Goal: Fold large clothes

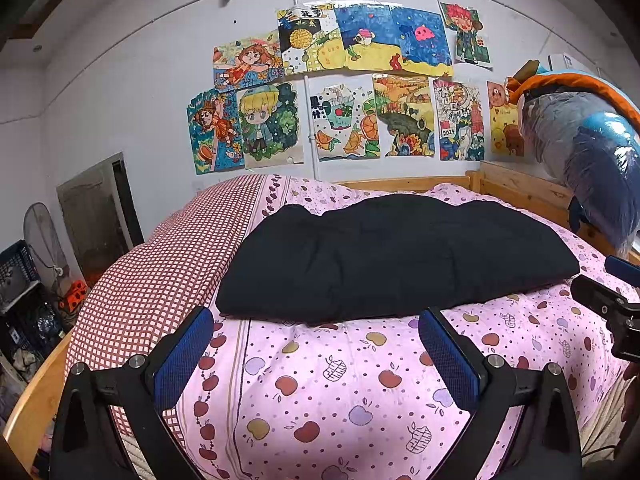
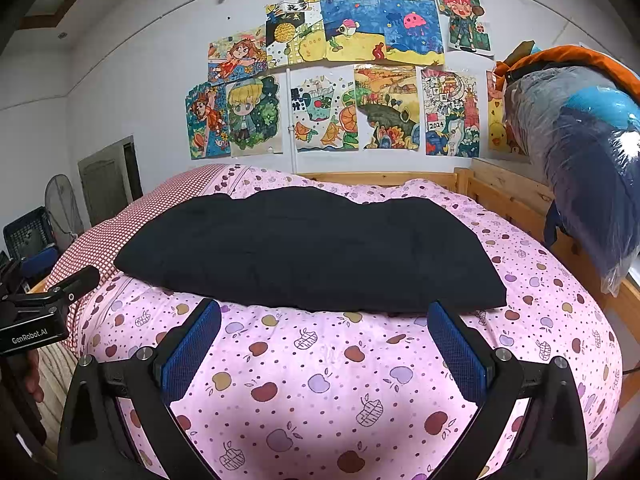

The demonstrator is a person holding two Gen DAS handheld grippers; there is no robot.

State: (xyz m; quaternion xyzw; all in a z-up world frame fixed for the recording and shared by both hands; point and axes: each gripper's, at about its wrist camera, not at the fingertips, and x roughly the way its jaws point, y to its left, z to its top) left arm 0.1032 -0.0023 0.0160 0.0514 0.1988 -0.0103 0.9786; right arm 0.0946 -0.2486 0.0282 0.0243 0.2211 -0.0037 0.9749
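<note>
Left gripper (image 1: 316,320) and right gripper (image 2: 324,314) gaped wide, empty, just short of black garment (image 1: 396,256) near bed's front edge. Risk, I judged: pinching pink quilt (image 1: 340,392) too.

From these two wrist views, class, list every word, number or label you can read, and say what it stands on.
"GenRobot.AI": on the body of the left gripper, seen in the right wrist view.
"2024": on the city drawing on the wall.
Chinese characters on the pineapple drawing and the fruit-cup drawing: too blurred to read.
</note>
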